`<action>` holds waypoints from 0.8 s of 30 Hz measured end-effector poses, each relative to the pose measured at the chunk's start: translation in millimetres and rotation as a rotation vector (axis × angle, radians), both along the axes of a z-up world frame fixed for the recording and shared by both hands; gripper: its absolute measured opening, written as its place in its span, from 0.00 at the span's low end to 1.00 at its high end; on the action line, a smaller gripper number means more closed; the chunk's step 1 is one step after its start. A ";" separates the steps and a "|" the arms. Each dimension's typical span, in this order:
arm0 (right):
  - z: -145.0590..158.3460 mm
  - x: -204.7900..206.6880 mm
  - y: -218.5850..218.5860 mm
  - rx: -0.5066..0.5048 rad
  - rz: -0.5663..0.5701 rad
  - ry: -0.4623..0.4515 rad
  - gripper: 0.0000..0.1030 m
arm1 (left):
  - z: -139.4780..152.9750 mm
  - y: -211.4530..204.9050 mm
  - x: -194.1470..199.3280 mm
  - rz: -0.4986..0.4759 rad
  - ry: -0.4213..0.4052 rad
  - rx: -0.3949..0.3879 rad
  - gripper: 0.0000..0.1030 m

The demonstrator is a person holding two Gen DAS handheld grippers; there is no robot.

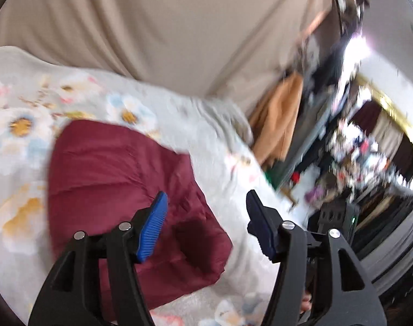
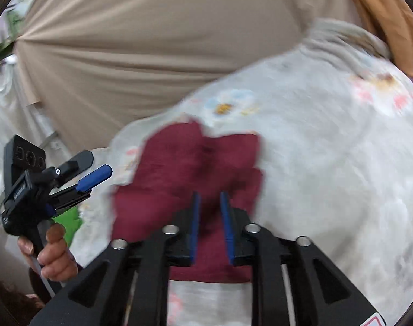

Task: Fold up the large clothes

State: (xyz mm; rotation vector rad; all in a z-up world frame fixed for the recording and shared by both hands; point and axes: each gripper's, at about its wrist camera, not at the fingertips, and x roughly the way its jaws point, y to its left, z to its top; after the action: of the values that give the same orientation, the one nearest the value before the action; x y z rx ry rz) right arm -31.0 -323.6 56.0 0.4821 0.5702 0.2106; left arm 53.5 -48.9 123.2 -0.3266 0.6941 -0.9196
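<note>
A folded maroon garment [image 1: 119, 190] lies on a floral bedspread [image 1: 30, 103], centre-left in the left wrist view and lower centre in the right wrist view. The left tongs [image 1: 206, 214] are released, their blue pads wide apart above the garment's edge. The right tongs [image 2: 210, 217] stand slightly parted over the garment, gripping nothing. A beige curtain [image 2: 152, 40] fills the top.

No text, label or number is legible; small lettering on the left gripper [image 2: 98, 174] body is blurred.
</note>
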 end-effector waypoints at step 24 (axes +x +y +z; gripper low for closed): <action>-80.5 5.2 0.3 -0.023 -0.059 0.306 0.02 | -128.3 -67.9 -15.5 0.047 -0.086 0.547 0.66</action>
State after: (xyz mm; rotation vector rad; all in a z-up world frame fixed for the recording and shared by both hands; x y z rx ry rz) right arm -25.9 -323.3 -24.5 0.5119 0.8550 0.0733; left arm 38.0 -116.8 -5.1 0.1803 0.8237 -0.6623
